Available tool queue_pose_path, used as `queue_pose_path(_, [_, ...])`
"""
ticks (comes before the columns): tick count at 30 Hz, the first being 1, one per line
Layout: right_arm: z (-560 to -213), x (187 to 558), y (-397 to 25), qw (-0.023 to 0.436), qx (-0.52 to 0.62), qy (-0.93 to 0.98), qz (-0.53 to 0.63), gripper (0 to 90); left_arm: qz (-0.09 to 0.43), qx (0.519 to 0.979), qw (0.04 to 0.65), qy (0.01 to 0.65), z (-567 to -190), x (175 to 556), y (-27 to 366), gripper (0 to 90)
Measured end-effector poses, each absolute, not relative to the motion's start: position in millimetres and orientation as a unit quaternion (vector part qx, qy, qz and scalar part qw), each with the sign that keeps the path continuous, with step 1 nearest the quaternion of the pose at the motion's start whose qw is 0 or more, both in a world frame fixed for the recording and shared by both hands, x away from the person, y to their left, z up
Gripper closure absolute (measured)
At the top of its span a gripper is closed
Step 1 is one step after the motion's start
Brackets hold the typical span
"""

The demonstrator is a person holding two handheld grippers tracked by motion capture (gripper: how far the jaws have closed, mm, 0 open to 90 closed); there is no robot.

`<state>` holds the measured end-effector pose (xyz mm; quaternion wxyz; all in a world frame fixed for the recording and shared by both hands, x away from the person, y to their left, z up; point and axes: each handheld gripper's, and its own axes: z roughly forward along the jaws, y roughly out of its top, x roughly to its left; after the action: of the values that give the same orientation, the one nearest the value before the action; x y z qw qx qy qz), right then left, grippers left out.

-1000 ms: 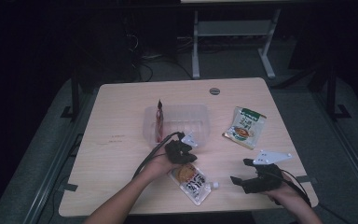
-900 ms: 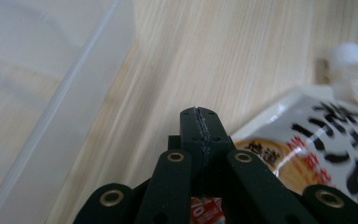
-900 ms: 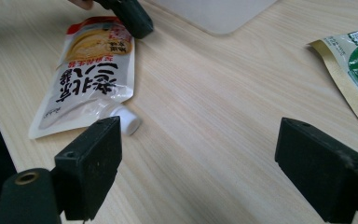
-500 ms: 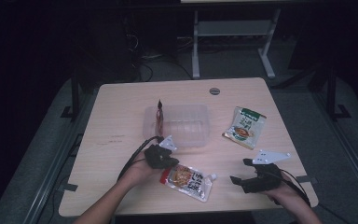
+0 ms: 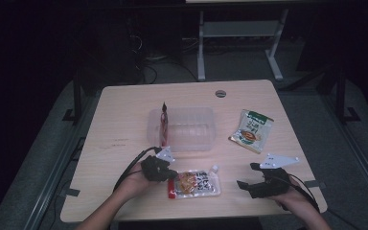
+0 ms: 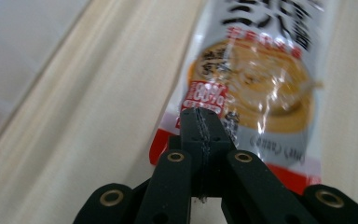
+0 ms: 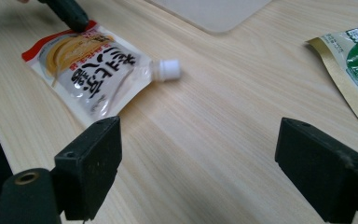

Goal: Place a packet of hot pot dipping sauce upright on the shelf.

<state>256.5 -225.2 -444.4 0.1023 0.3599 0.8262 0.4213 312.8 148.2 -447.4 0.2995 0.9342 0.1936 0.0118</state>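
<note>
Two grippers in play: left gripper has its jaws pressed together on the red bottom edge of the spouted pouch, which lies flat on the worktop near the front edge, white cap pointing toward the right gripper. Left gripper view confirms it, jaws closed w/ just a thin strip of the pouch's corner between them. Right gripper sits low over bare wood, jaws spread wide, nothing between them, well apart from the pouch. Behind sit a clear plastic bin w/ a red packet standing at its left end, and a green-topped packet off to the right. Risk now, IMO: that pinch is shallow and at a corner, so on a lift the pouch could swing, twist or slip out, esp. since the film looks glossy. Dragging instead may fold the edge or push it off the front. Lifted toward the bin, the dangling spout end may catch the rim.
</note>
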Motion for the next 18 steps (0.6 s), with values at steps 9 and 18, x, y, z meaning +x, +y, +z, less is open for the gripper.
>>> queue_pose_path(9, [-444.1,256.3,-224.1,0.102,0.361,0.827,0.419,14.5,0.01,0.933,0.305,0.19,-444.9,302.7,151.1,89.7])
queue_pose_path(18, [-445.4,256.7,-222.3,0.098,0.358,0.832,0.413,14.5,0.011,0.929,0.33,0.169,-434.5,295.4,130.1,89.7])
